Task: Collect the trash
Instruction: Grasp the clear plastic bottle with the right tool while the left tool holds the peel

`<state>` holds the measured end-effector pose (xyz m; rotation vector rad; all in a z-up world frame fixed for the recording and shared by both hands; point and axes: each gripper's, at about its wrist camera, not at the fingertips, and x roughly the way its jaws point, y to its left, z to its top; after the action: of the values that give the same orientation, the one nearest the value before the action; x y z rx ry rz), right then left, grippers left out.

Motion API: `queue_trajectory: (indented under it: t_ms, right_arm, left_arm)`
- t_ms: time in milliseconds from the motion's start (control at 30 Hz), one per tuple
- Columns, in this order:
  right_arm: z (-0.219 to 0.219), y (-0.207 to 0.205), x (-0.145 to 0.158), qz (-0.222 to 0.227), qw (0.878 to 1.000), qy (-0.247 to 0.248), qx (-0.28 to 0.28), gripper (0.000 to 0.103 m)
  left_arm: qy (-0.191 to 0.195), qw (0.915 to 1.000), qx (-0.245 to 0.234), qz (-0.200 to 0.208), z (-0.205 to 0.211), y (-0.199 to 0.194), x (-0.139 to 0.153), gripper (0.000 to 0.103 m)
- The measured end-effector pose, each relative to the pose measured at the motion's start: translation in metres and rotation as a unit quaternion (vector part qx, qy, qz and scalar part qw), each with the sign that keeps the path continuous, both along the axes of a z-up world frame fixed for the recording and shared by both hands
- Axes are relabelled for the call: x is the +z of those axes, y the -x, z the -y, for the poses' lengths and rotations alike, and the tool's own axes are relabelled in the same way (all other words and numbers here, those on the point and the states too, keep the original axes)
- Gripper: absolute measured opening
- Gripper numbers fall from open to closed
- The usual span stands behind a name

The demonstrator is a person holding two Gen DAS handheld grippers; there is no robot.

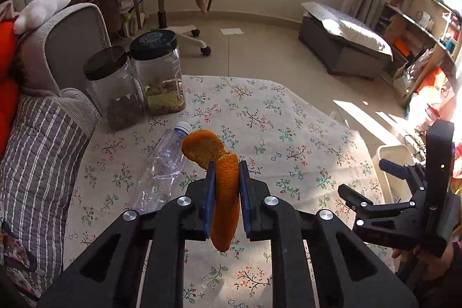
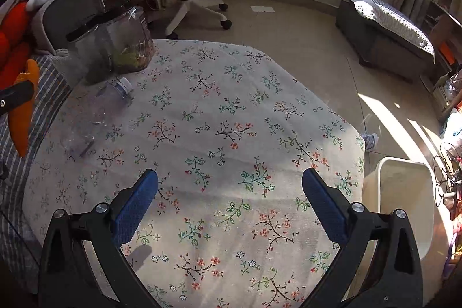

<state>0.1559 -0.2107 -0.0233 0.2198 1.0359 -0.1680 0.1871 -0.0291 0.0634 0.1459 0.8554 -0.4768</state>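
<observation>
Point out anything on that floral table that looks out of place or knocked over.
The clear plastic bottle lies on its side on the floral tablecloth, apparently empty, near two upright black-lidded jars. The left claw holds a strip of orange peel above the table. Nothing looks spilled.

Matt cloth tablecloth (image 2: 231, 111), clear plastic bottle (image 1: 161, 169)
</observation>
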Motion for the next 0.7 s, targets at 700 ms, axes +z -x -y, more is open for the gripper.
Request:
queue_trajectory:
  t_ms: [700]
  right_arm:
    - [-0.142, -0.185, -0.087, -0.106, 0.983, -0.123, -0.089, 0.096]
  left_arm:
    - [0.078, 0.9753, 0.193, 0.072, -0.141, -0.012, 0.069, 0.016]
